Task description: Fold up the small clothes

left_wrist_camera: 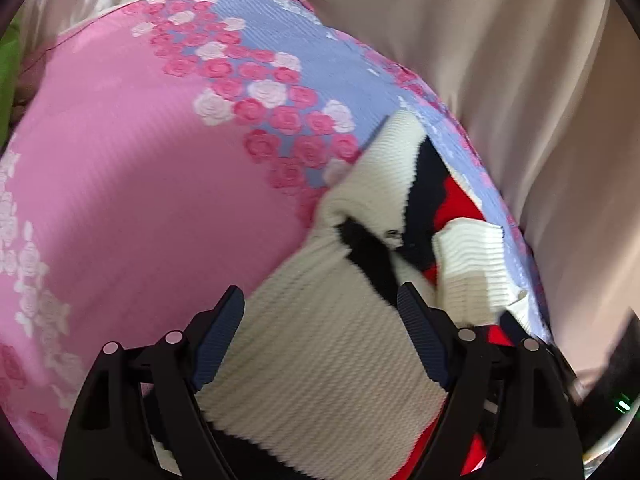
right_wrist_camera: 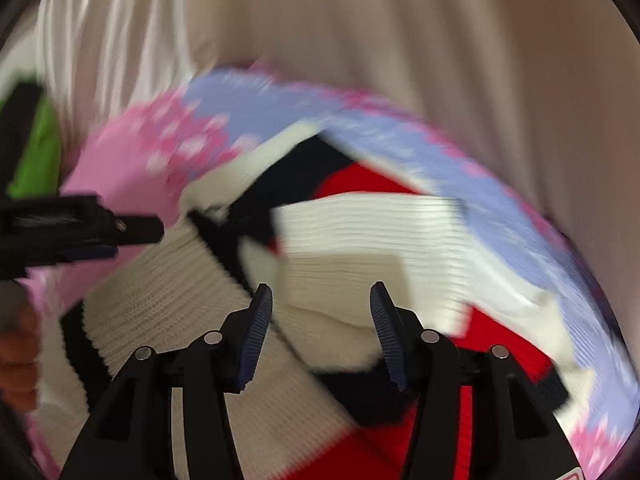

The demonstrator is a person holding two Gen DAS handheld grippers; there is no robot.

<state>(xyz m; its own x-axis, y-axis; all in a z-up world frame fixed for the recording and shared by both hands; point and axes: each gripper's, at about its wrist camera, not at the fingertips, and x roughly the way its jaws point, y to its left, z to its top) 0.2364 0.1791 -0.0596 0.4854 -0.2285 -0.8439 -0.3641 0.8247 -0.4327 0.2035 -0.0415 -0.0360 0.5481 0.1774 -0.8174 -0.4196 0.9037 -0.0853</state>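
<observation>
A small knitted sweater (left_wrist_camera: 320, 360), cream with black and red blocks, lies partly folded on a pink and lilac rose-print sheet (left_wrist_camera: 132, 184). My left gripper (left_wrist_camera: 320, 300) is open just above its cream part, jaws wide and empty. In the right wrist view the sweater (right_wrist_camera: 360, 240) fills the middle, blurred by motion. My right gripper (right_wrist_camera: 321, 294) is open over a folded cream panel, with nothing between the pads. The left gripper (right_wrist_camera: 100, 236) shows at the left edge of that view, beside the sweater's black trim.
Beige curtain (left_wrist_camera: 460, 40) hangs behind the bed, close to its far edge. Something bright green (left_wrist_camera: 8, 64) sits at the far left. A hand (right_wrist_camera: 16, 356) holds the left gripper at the lower left of the right wrist view.
</observation>
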